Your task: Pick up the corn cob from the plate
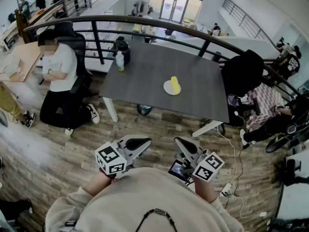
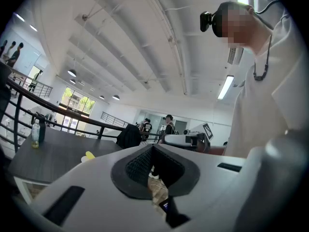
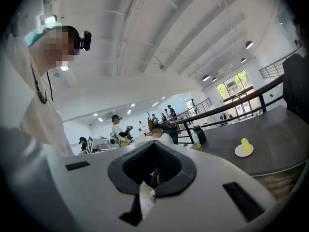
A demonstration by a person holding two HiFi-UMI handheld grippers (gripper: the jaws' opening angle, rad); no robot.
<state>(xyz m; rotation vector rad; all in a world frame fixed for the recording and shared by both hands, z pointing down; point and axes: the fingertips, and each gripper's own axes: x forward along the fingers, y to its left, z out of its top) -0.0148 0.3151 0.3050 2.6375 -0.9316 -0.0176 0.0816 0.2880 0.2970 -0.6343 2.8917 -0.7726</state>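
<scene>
A yellow corn cob [image 1: 175, 84] stands on a small white plate [image 1: 169, 88] in the middle of a dark grey table [image 1: 145, 76]. Both grippers are far from it, held close to my chest over the wooden floor. My left gripper [image 1: 147, 142] has its jaws together with nothing between them. The right gripper [image 1: 178, 140] is likewise shut and empty. In the left gripper view the corn cob [image 2: 90, 155] peeks over the left gripper [image 2: 152, 147]. In the right gripper view the corn cob [image 3: 246, 145] and plate [image 3: 240, 152] lie to the right of the right gripper [image 3: 154, 144].
A clear bottle [image 1: 119, 61] and a dark flask [image 1: 122, 49] stand at the table's far left corner. A person in white [image 1: 60, 71] sits left of the table. A chair draped with a black jacket [image 1: 244, 71] stands at its right, with a seated person [image 1: 268, 108] beyond. A curved railing [image 1: 159, 25] runs behind.
</scene>
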